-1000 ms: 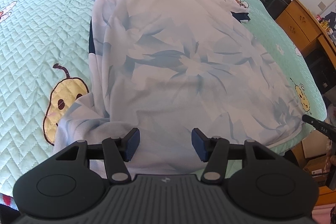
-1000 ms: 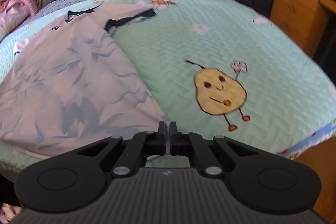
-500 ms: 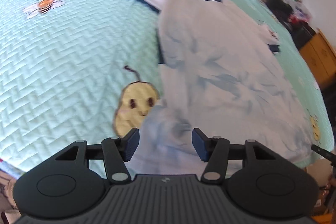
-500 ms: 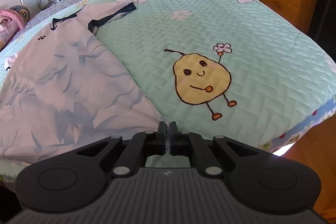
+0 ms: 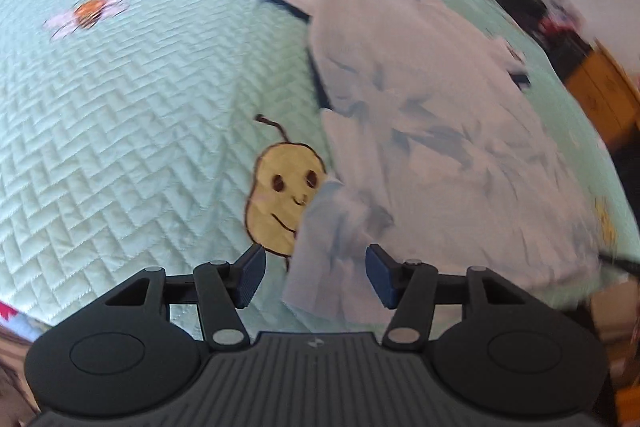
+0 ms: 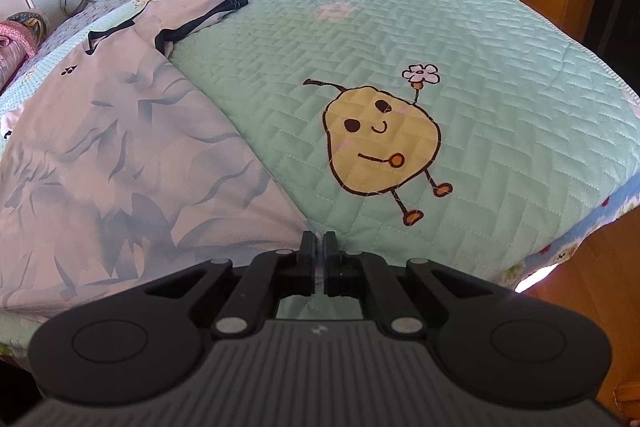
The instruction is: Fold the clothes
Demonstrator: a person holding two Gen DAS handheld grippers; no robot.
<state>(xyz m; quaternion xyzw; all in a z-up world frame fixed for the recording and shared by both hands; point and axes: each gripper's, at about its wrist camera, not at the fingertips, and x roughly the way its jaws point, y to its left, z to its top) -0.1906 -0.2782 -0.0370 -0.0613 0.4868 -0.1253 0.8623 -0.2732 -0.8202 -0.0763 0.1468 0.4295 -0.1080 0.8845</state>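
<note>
Shirt [image 5: 432, 115], pale with blue print, spread lengthwise across quilt [image 5: 132, 115], hem at near edge of bed, collar toward far side. Left gripper [image 5: 316, 277] half open above bunched hem corner, pads clear of cloth. Right gripper [image 6: 319, 259] closed tight at hem's other corner; whether cloth is pinched, cannot tell.

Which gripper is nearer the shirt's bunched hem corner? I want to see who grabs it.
Left. The left gripper is open with the bunched corner between its pads. The right gripper is shut at the shirt's opposite hem corner.
</note>
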